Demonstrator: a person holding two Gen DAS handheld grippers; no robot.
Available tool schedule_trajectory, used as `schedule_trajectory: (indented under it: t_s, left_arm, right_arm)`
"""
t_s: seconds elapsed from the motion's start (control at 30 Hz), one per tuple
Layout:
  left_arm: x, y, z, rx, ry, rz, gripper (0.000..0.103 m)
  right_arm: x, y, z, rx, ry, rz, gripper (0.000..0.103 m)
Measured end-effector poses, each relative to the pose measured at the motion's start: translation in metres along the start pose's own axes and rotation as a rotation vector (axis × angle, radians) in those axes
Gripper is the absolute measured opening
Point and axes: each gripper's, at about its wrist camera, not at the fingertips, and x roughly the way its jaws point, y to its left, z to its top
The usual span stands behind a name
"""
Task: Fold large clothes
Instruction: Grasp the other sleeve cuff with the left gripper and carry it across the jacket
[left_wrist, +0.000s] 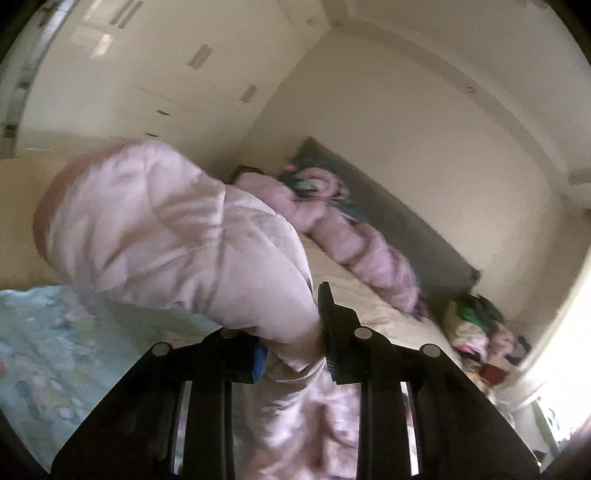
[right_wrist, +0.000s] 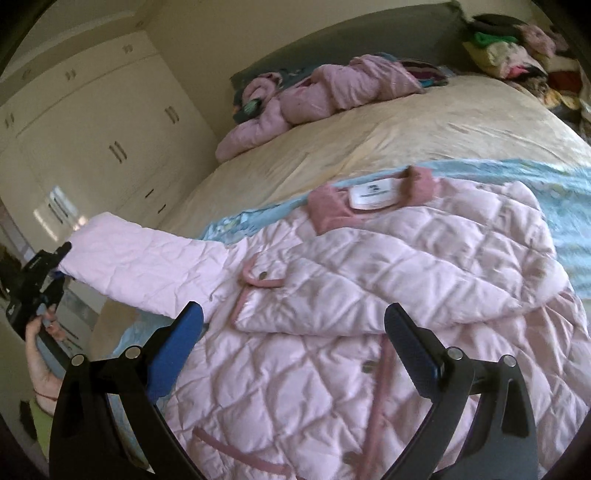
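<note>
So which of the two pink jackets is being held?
The quilted pink jacket spread flat nearby; the left gripper grips its sleeve cuff. The other pink jacket lies crumpled by the headboard.

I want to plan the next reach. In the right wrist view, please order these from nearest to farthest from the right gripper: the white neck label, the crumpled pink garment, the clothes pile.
From the right gripper:
1. White neck label, at the quilted jacket's collar, just ahead.
2. Crumpled pink garment, at the bed's far end, left of centre.
3. Clothes pile, far right corner, beyond the bed.
</note>
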Motion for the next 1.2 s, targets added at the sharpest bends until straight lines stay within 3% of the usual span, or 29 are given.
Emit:
schedule_trajectory:
  t_s: [0.43, 0.8, 1.2]
  left_arm:
    - [0.018, -0.101, -0.046, 0.152, 0.085, -0.132, 0.015]
    - [0.047, -0.157, -0.136, 0.321, 0.246, -0.245, 0.015]
    - [0.074, -0.201, -0.228, 0.57, 0.409, -0.289, 0.015]
  right_arm:
    - [-0.057, -0.079, -0.012, 0.132, -0.039, -0.044, 0.098]
    - [-0.091, -0.133, -0.022, 0.206, -0.071, -0.092, 0.098]
    - [-0.115, -0.179, -0.036, 0.282, -0.098, -0.149, 0.098]
